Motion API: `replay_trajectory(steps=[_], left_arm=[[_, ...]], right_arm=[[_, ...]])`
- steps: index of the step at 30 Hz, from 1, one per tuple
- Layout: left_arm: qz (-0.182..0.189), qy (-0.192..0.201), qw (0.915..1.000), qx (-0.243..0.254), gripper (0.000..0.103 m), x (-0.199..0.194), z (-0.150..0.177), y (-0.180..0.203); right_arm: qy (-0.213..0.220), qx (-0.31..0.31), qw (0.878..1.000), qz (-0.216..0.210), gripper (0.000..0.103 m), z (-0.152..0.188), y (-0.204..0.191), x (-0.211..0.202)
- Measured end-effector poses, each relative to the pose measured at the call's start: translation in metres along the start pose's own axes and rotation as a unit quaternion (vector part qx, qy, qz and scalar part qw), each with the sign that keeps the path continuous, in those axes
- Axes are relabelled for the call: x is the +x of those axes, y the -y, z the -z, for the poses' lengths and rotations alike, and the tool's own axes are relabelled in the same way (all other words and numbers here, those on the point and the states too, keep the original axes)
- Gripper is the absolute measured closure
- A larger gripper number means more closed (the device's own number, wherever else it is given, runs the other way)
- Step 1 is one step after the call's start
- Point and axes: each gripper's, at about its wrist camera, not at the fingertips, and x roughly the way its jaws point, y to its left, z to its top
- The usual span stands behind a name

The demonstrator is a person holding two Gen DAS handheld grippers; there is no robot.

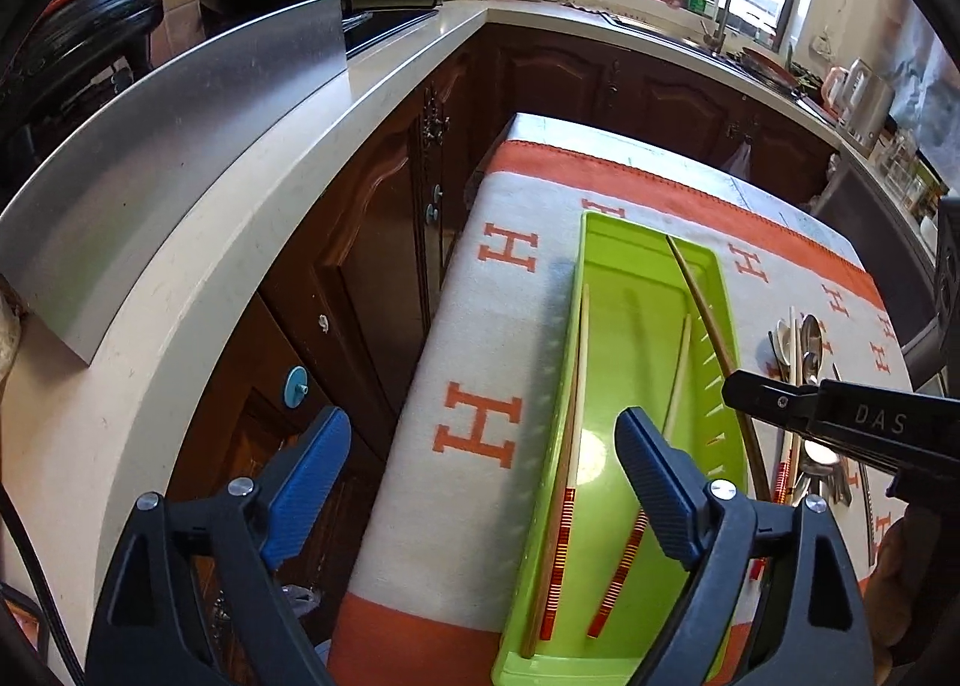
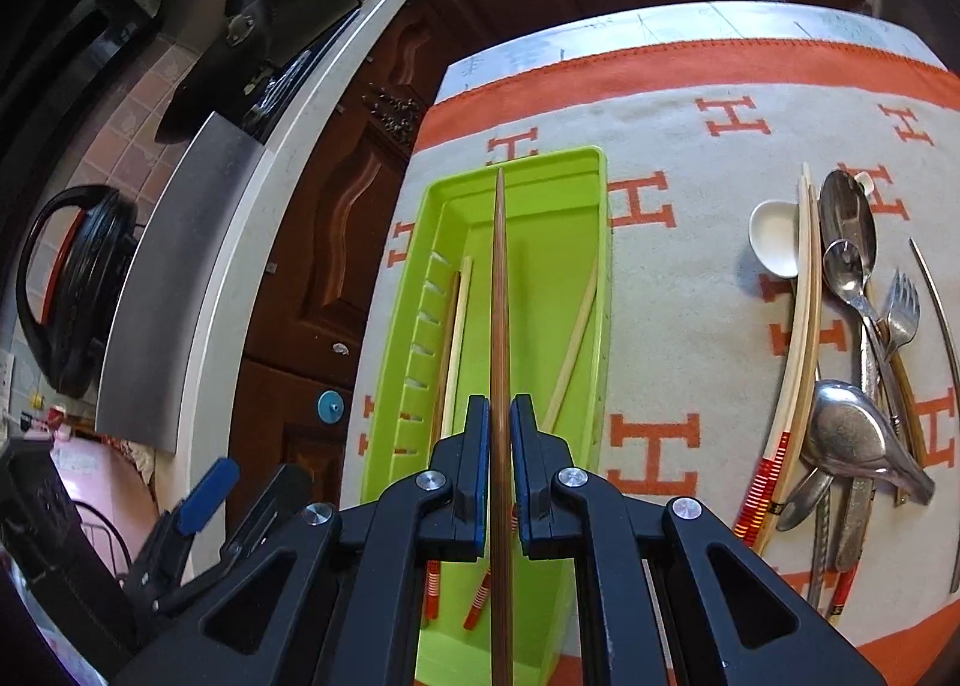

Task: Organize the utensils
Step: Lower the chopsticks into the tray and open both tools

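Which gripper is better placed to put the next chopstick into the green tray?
Right: the right gripper is shut on a brown chopstick already over the green tray. The left gripper is open and empty.

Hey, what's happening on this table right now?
A person is sorting utensils into a green tray with two handheld grippers. The right gripper is shut on a brown chopstick, holding it over the tray, where a few chopsticks already lie. The left gripper is open and empty. A pile of spoons, forks and chopsticks waits on the cloth beside it.

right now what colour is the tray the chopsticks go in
Bright lime green tray, clearest in the right wrist view.
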Motion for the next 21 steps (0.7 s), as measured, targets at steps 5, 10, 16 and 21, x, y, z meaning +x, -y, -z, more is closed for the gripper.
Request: replay_trajectory(steps=[5,10,16,21], left_arm=[[-0.009,0.002,0.9996,-0.025,0.003,-0.002,-0.001,-0.005],[-0.021,-0.003,0.9989,-0.043,0.001,0.000,-0.002,-0.010],[-0.044,-0.018,0.9987,-0.016,0.001,0.003,-0.002,-0.001],[-0.044,-0.010,0.9990,0.007,0.001,-0.001,0.001,0.011]], right_arm=[[-0.019,0.010,1.000,-0.011,0.095,-0.001,0.004,0.010],[-0.023,0.023,0.999,-0.029,0.085,0.003,0.008,0.007],[-0.012,0.006,1.000,-0.027,0.079,0.007,0.006,-0.005],[-0.007,-0.013,1.000,-0.018,0.079,0.014,0.007,-0.020]])
